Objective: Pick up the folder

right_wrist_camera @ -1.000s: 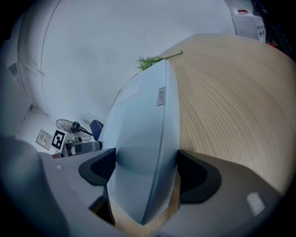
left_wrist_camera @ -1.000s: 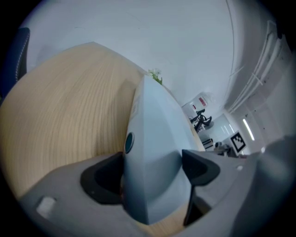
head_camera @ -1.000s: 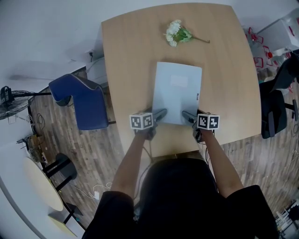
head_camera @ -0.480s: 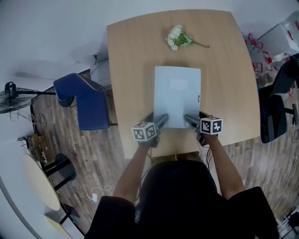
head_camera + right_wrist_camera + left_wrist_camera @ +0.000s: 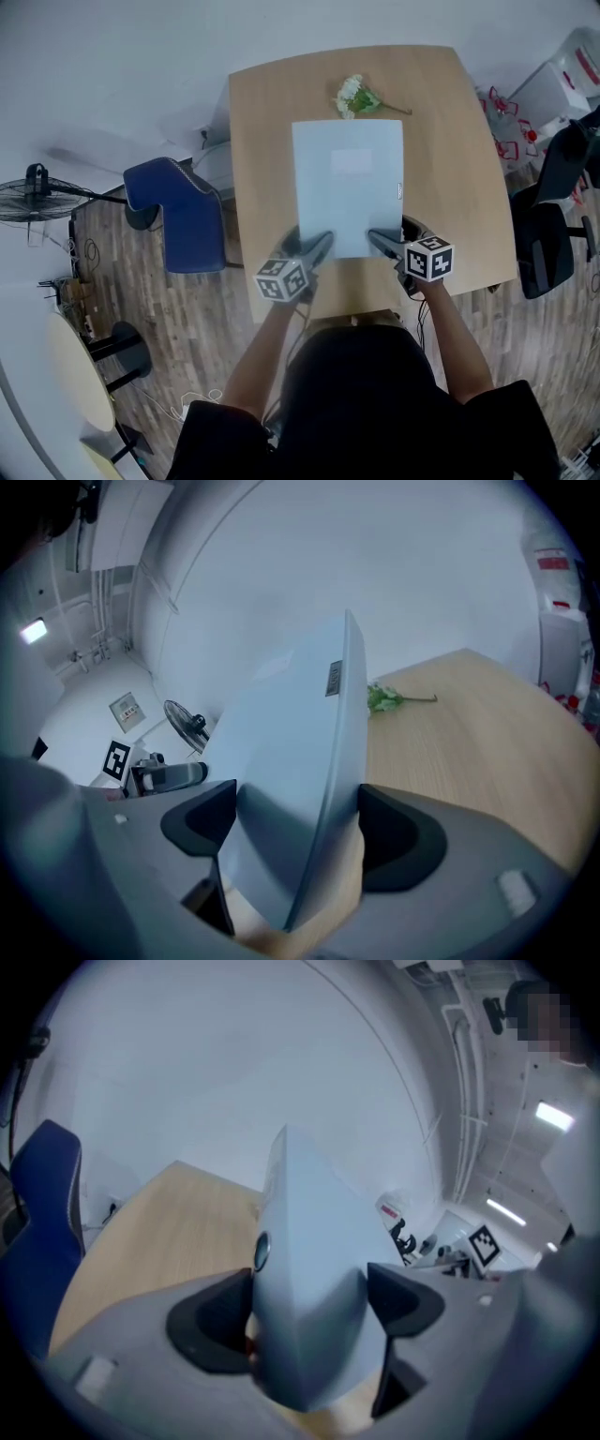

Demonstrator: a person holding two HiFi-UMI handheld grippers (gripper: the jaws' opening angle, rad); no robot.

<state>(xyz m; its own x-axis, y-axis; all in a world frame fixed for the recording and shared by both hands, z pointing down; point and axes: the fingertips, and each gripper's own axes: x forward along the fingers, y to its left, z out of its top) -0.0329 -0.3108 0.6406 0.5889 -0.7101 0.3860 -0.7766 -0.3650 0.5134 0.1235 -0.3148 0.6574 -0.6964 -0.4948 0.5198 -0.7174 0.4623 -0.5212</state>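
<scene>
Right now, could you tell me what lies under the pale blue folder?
Beneath the raised pale blue folder, only light wooden table shows; the patch under its middle is covered.

The folder (image 5: 347, 187) looks like smooth, pale blue-grey plastic or card with a faint sheen. The counter (image 5: 262, 141) has a light, matt wood-grain surface. The left tool (image 5: 321, 246) and right tool (image 5: 380, 241) are matt grey plastic with black, rubbery-looking pads (image 5: 211, 1321). The floor (image 5: 197, 319) is dark wood planking, and the chair (image 5: 187, 216) at the left is covered in blue cloth.
</scene>
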